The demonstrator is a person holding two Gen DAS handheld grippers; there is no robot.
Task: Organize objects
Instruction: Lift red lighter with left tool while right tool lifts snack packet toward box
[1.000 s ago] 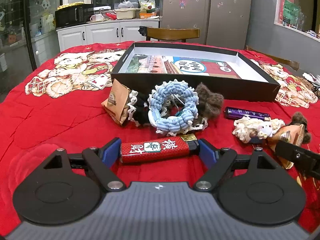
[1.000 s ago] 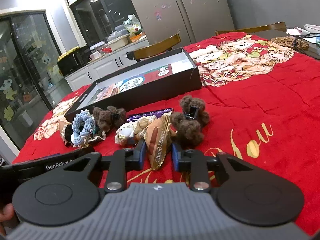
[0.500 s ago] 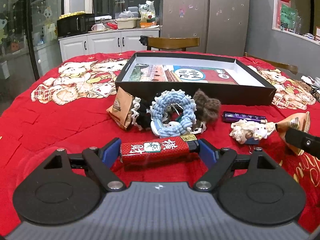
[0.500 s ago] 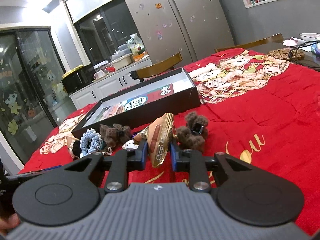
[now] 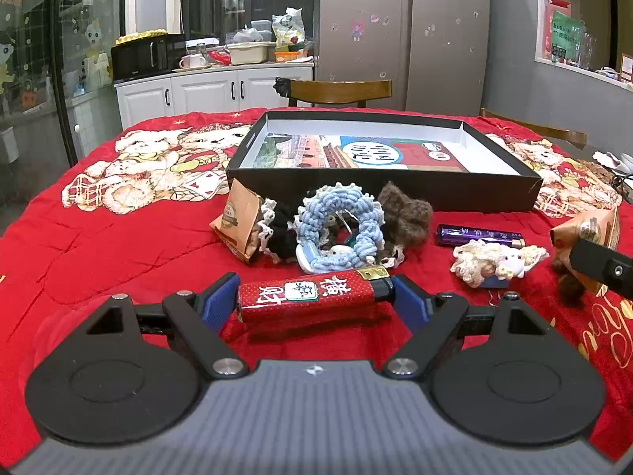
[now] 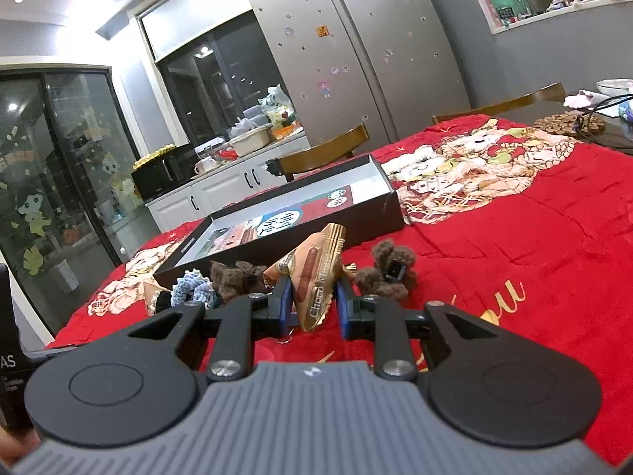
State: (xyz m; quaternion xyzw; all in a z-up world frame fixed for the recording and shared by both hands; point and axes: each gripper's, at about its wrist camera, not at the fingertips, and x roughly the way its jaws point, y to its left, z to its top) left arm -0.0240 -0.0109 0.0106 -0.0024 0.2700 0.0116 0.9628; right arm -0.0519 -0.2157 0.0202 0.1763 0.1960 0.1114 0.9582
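Note:
My left gripper [image 5: 314, 297] is shut on a red lighter [image 5: 308, 295], held crosswise by its two ends between the blue pads, just above the red cloth. My right gripper [image 6: 314, 299] is shut on a brown-gold Choco snack packet [image 6: 316, 265], held upright off the cloth; the left wrist view shows that packet [image 5: 589, 229] at its right edge. An open black box [image 5: 379, 194] with a printed sheet inside lies beyond both grippers, also seen in the right wrist view [image 6: 376, 217].
Between the grippers and the box lie a blue crochet ring [image 5: 340, 229], another brown packet [image 5: 237, 225], a purple lighter [image 5: 478, 235], a cream crochet sheep [image 5: 498, 261] and brown fuzzy clips [image 6: 389, 273]. Wooden chairs stand behind the table.
My right gripper has tipped upward and lifted the snack packet away from the pile on the cloth. The left gripper keeps the red lighter in the same grip.

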